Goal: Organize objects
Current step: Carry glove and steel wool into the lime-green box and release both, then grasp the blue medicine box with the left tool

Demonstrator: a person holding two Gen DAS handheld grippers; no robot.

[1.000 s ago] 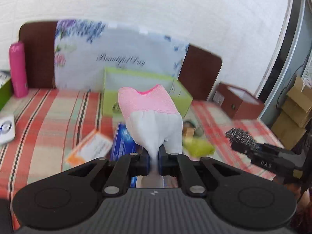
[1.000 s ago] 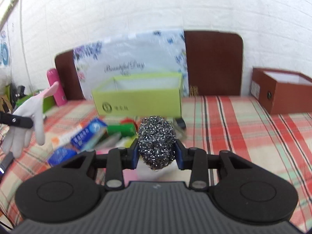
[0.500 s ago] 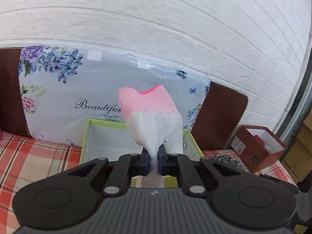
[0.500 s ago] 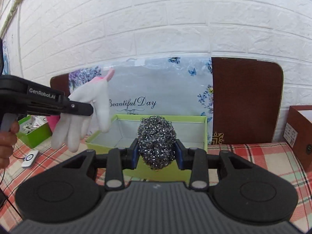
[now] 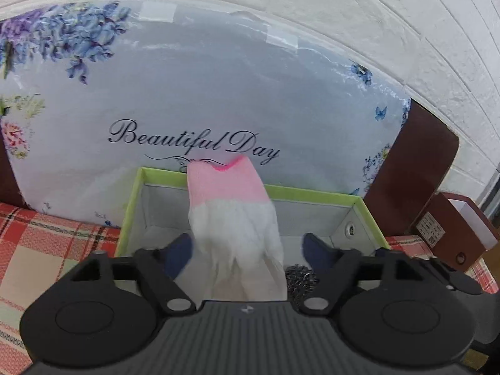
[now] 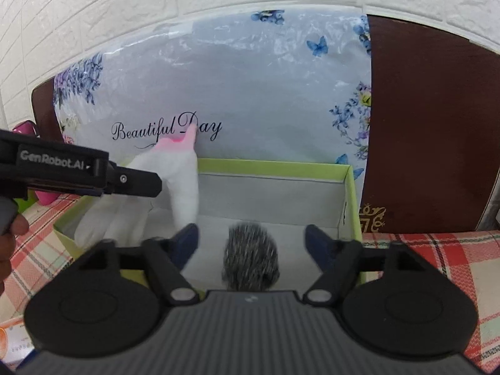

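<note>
A white glove with a pink cuff (image 5: 231,215) hangs blurred between the spread jaws of my left gripper (image 5: 247,243), whose jaws are opening; the pads no longer press on it. It is over the open lime-green box (image 5: 312,192). In the right wrist view a steel wool scourer (image 6: 251,256) is blurred between the fingers of my right gripper (image 6: 250,234), whose jaws are also opening, free of the pads and over the green box (image 6: 275,168). The glove (image 6: 178,187) and left gripper (image 6: 134,182) show at the left there. The scourer (image 5: 300,276) also peeks out low in the left wrist view.
A floral bag reading "Beautiful Day" (image 5: 203,109) stands right behind the box against a white brick wall. A dark brown board (image 6: 431,125) rises at the right, and a brown box (image 5: 453,228) sits further right. Plaid cloth (image 6: 437,256) covers the surface. A person's hand (image 6: 9,240) is at the left.
Both grippers moved forward over the green box and their jaws went from shut to wide apart. The glove and the scourer have been let go and are dropping.
</note>
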